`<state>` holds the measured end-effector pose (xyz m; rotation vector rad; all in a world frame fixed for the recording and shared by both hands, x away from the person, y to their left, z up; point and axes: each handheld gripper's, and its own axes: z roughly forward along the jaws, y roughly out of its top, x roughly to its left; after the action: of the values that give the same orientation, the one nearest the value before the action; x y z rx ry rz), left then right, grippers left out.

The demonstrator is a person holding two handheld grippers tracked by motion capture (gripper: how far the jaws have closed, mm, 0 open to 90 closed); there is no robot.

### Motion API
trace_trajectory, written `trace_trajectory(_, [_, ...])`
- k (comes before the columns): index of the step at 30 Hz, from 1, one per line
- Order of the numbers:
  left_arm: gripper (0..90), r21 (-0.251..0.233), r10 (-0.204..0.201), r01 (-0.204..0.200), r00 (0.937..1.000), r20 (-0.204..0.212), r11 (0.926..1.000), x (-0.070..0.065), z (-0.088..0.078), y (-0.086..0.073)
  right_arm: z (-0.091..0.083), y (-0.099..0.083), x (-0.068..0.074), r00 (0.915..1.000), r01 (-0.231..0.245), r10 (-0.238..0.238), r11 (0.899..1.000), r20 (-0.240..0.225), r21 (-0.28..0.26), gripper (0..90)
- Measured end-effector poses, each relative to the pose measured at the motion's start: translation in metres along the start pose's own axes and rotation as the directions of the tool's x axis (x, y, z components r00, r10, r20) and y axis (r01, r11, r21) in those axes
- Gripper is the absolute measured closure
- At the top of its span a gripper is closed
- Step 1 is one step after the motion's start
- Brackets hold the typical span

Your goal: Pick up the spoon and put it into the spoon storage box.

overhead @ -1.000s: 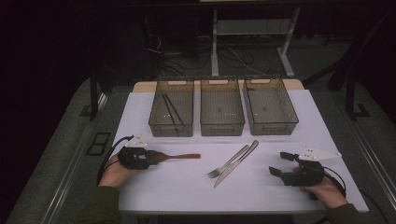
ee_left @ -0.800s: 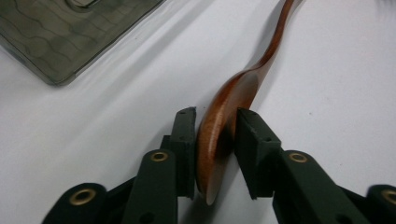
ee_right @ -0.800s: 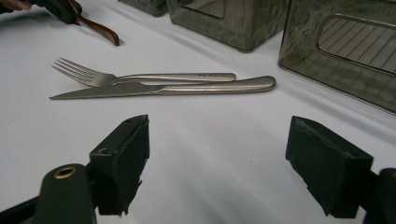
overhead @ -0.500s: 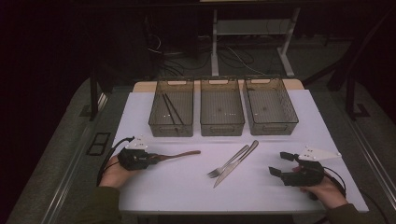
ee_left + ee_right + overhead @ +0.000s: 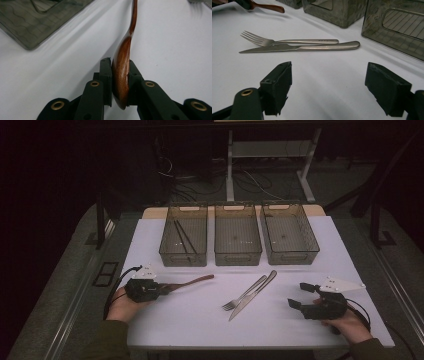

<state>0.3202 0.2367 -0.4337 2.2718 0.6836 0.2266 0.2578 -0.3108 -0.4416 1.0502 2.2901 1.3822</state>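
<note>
Clamping the bowl of a reddish-brown wooden spoon (image 5: 123, 75), the left gripper (image 5: 159, 290) sits at the white table's (image 5: 200, 320) near-left, having just closed; the right gripper (image 5: 298, 295) rests with jaws spread and unloaded, near the steel fork (image 5: 287, 41) and knife (image 5: 307, 47)

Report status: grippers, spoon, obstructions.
Left gripper just closed, shut on wooden spoon. Right gripper open, empty. Fork and knife lie apart from spoon.

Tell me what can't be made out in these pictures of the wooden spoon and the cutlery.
- Spoon: left gripper view, bowel end hidden between the left gripper's fingers; handle tip cut off by the top edge.
- Fork and knife: high view, too small to tell whether they touch.
- Chopsticks: high view, dim through the left bin.
</note>
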Motion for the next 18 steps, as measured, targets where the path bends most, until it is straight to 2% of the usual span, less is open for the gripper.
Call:
trace_trajectory(6, [78.4, -0.045, -0.032, 0.032, 0.9994, 0.017, 0.9984, -0.006, -0.005, 0.005, 0.000, 0.000, 0.000, 1.0000, -0.004, 0.004, 1.000, -0.001, 0.001, 20.7])
trace_trajectory(14, [78.4, -0.103, -0.078, 0.081, 0.9965, 0.027, 0.9914, -0.019, -0.008, 0.018, 0.000, 0.000, 0.000, 1.0000, -0.003, 0.003, 1.000, -0.001, 0.000, 20.7])
trace_trajectory(18, [78.4, -0.108, -0.097, 0.098, 0.9952, 0.012, 0.9893, -0.027, -0.005, 0.028, 0.000, 0.000, 0.000, 1.0000, -0.004, 0.004, 1.000, -0.001, 0.000, 20.7])
